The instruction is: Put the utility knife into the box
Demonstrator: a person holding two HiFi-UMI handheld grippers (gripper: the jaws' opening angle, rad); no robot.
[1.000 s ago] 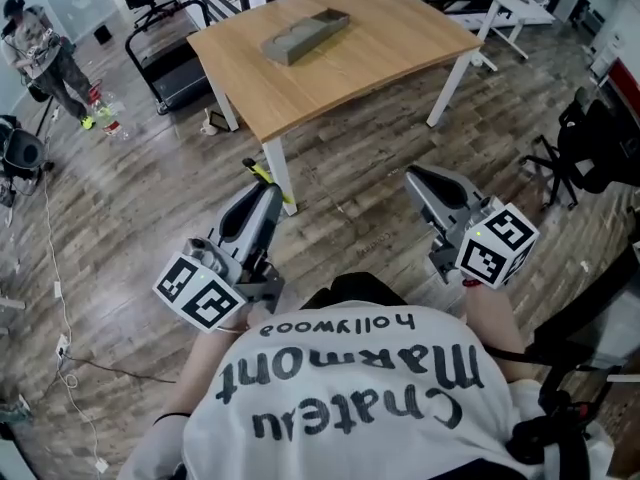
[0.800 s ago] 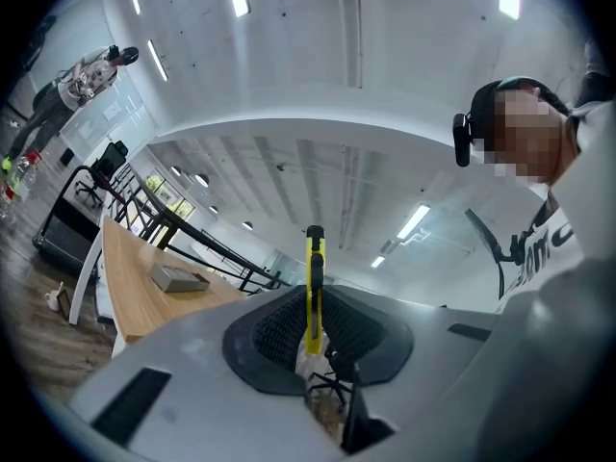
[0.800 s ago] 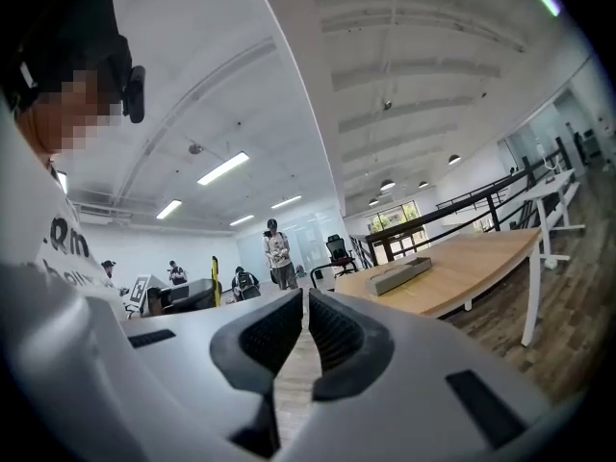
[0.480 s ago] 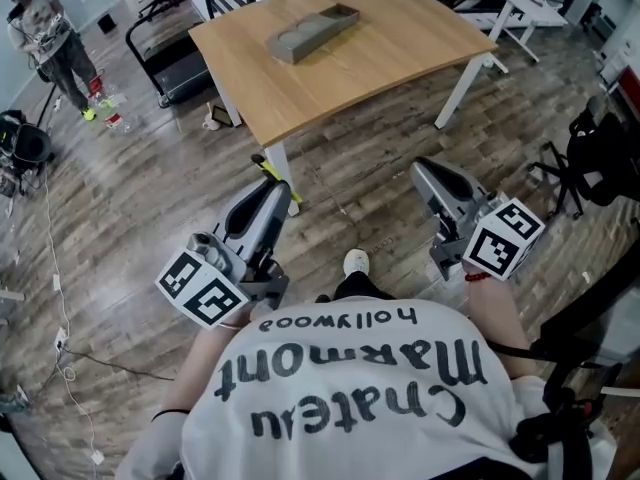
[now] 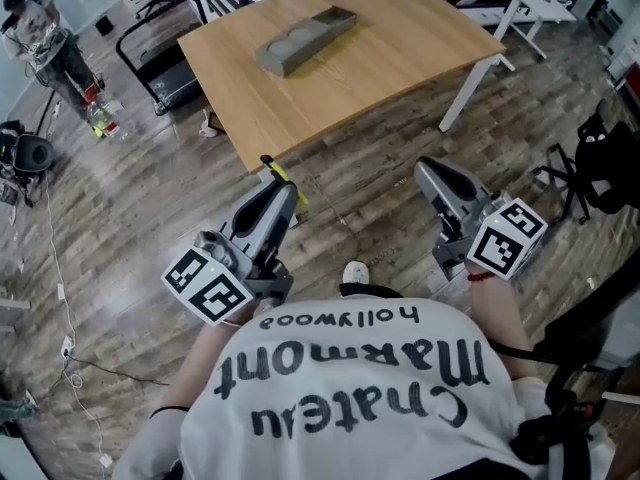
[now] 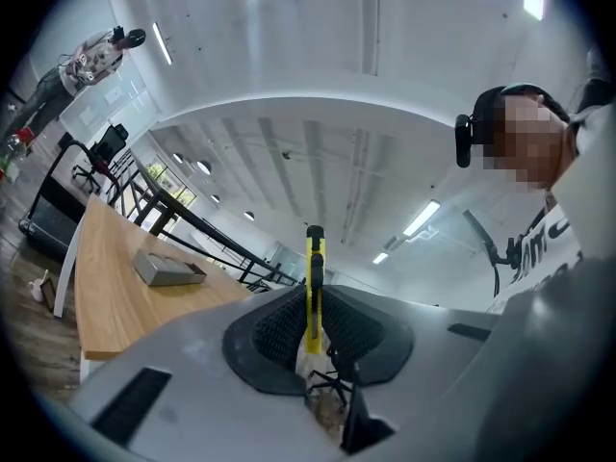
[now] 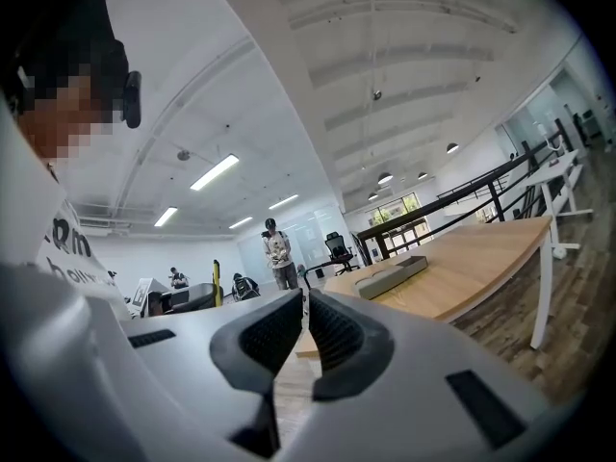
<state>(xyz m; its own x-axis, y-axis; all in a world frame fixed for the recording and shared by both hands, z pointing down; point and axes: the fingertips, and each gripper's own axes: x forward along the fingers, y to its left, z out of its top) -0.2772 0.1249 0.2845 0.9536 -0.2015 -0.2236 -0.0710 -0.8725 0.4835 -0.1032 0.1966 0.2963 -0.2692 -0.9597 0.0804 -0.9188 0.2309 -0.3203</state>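
Utility knife (image 6: pixel 314 287), slim and yellow with a black slider, stands upright between the ribbed pads of the left hand-held gripper (image 6: pixel 310 301), clamped by its lower end with most of its length standing clear above the jaws. Seen from the head, the knife's tip (image 5: pixel 272 171) pokes out at 11 o'clock from the person. The knife looks light, stiff and smooth-sided, so it would likely pivot if nudged while pinched so low; a hold across the flat sides near mid-body seems safer. Whether the blade is out cannot be told. At 1 o'clock, the right hand-held gripper (image 5: pixel 425 168) carries nothing, its jaws drawn together. Beyond the wood floor (image 5: pixel 150 198), at 12 o'clock, the table (image 5: pixel 400 58) bears the grey box (image 5: pixel 305 38), well apart from both grippers.
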